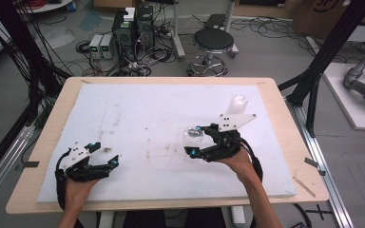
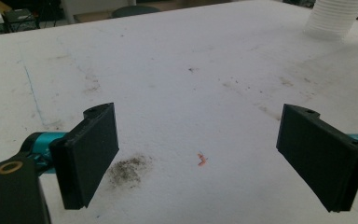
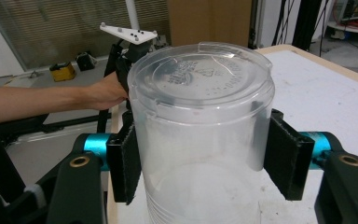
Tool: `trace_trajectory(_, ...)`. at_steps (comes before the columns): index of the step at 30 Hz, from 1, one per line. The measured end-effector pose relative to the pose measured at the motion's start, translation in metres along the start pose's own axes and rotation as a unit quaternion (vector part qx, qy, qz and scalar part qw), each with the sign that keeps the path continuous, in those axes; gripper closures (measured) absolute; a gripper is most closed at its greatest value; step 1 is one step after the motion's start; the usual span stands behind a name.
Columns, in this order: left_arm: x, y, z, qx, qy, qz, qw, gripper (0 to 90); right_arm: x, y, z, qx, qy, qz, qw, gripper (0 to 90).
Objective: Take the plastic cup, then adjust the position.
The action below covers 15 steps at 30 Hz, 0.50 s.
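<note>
A clear plastic cup [image 1: 193,133] with a clear lid [image 3: 200,74] sits between the jaws of my right gripper [image 1: 194,141], right of the middle of the white mat [image 1: 147,109]. In the right gripper view both black pads [image 3: 283,158] press against the cup's sides [image 3: 205,154], so the right gripper [image 3: 205,161] is shut on it. My left gripper [image 1: 105,153] rests low at the mat's front left. Its jaws stand wide open with nothing between them [image 2: 214,158], over a dark smudge [image 2: 128,170] and a small red speck [image 2: 202,159].
A stack of white cups [image 1: 237,103] stands at the back right of the mat, also seen as the stack [image 2: 335,18] far off in the left gripper view. The wooden table edge [image 1: 292,137] frames the mat. A stool [image 1: 213,42] and cables lie on the floor behind.
</note>
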State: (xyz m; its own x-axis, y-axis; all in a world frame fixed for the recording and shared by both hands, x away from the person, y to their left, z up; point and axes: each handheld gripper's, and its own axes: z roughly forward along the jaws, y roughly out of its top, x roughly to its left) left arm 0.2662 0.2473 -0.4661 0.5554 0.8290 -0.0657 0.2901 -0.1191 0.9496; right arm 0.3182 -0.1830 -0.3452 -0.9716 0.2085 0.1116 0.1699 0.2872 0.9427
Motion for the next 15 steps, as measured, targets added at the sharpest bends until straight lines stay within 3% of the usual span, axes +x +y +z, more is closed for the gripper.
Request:
trace_trajectory(9,0.000,0.000,-0.001,-0.006,-0.009,0.001,0.9999,12.6,-0.003,0.001,0.003,-0.002,0.007,0.000,1.0000,36.6)
trace_trajectory(15,-0.003,0.011,-0.004,-0.023,-0.029,0.020,0.9991,12.6,-0.004,0.002,0.005,0.000,0.011,-0.002,0.9999,36.6)
